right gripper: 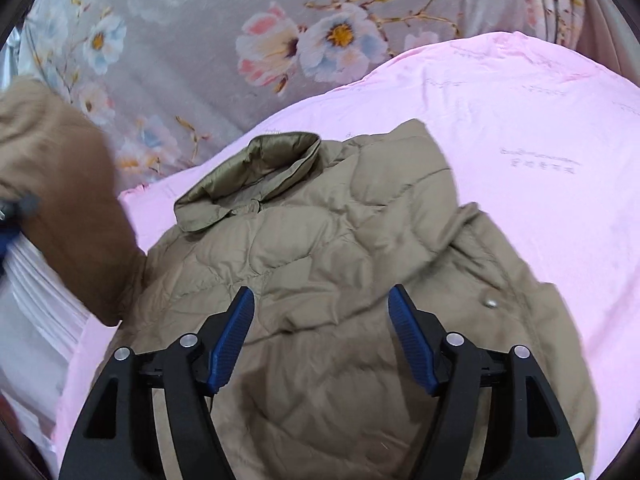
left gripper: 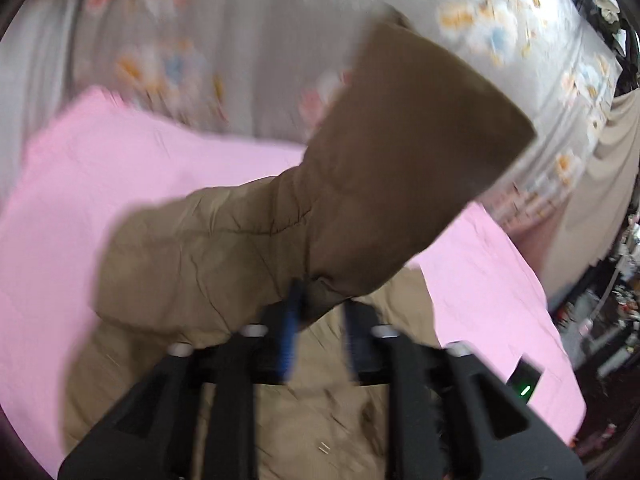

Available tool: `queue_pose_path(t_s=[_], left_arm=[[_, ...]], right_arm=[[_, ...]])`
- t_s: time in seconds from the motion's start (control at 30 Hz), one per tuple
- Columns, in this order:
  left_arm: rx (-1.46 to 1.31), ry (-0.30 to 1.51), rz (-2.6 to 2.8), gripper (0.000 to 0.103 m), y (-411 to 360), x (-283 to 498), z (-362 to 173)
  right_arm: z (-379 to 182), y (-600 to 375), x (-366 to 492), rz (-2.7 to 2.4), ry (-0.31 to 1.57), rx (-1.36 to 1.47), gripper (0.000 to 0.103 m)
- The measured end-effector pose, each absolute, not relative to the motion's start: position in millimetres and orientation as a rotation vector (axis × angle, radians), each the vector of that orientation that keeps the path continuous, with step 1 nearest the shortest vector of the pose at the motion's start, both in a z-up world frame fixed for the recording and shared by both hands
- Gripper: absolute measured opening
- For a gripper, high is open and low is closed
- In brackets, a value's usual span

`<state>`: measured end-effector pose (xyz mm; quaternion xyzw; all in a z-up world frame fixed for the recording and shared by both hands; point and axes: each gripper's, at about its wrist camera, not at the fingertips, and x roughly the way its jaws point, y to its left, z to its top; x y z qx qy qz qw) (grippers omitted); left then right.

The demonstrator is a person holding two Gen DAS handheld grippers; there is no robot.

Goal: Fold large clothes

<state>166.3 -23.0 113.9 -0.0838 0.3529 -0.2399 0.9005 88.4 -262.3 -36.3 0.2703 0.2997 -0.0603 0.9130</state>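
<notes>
- I see a tan quilted jacket lying spread on a pink sheet that covers the bed; a grey flowered cover lies on the far side.
- The jacket's padding is stitched into curved, puffy panels, creased all over. Its collar, with a shinier olive lining, stands folded open at the far end, left of centre.
- A small metal snap shows on the right part of the jacket.
- The right sleeve side is folded in over the body, with a diagonal edge running down to the right.
- My right tongs hover over the middle of the jacket, released, blue pads wide apart with nothing between them.
- In the left wrist view, the jacket's sleeve is lifted clear of the bed and stretches away toward the far right, cuff end open, all heavily blurred.
- My left tongs sit right at the near fold of that sleeve. The pads are apart; whether they pinch cloth I cannot tell through the blur.
</notes>
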Motion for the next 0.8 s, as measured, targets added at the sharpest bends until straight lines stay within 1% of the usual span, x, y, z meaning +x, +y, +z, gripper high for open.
queue_pose_path(t_s=[0.03,0.07,0.17,0.3,0.43,0.63,0.73,0.77,0.8], left_arm=[[-0.195,0.780,-0.494,0.076,-29.5,163.6,92.9],[-0.218,0.791,-0.477,0.077,-30.0,159.3,79.4],[-0.236,0.846,-0.447,0.077,-22.8,153.7,52.6],[-0.371,0.888,-0.390,0.077,22.9,164.0,47.2],[-0.540,0.887,-0.259,0.077,88.9,197.3,49.8],[-0.732,0.932,-0.150,0.077,155.6,249.7,21.2],[-0.806,0.979,-0.124,0.075,169.0,268.9,-4.9],[-0.819,0.993,-0.119,0.070,170.0,271.0,-10.8],[-0.830,1.003,-0.123,0.061,170.0,273.6,-17.4]], right_arm=[[-33.9,-266.9,81.5,-0.127,0.614,0.562,0.070],[-31.4,-271.6,74.7,-0.130,0.610,0.565,0.070],[-24.7,-283.6,54.6,-0.157,0.594,0.553,0.072],[-18.5,-290.0,44.7,-0.148,0.591,0.571,0.074],[-13.3,-288.3,61.5,-0.111,0.620,0.600,0.074],[-18.5,-276.2,110.1,-0.093,0.688,0.587,0.074],[-29.1,-270.4,132.6,-0.095,0.737,0.567,0.074],[-34.3,-269.3,139.1,-0.097,0.761,0.569,0.073],[-41.0,-268.0,144.4,-0.099,0.788,0.573,0.067]])
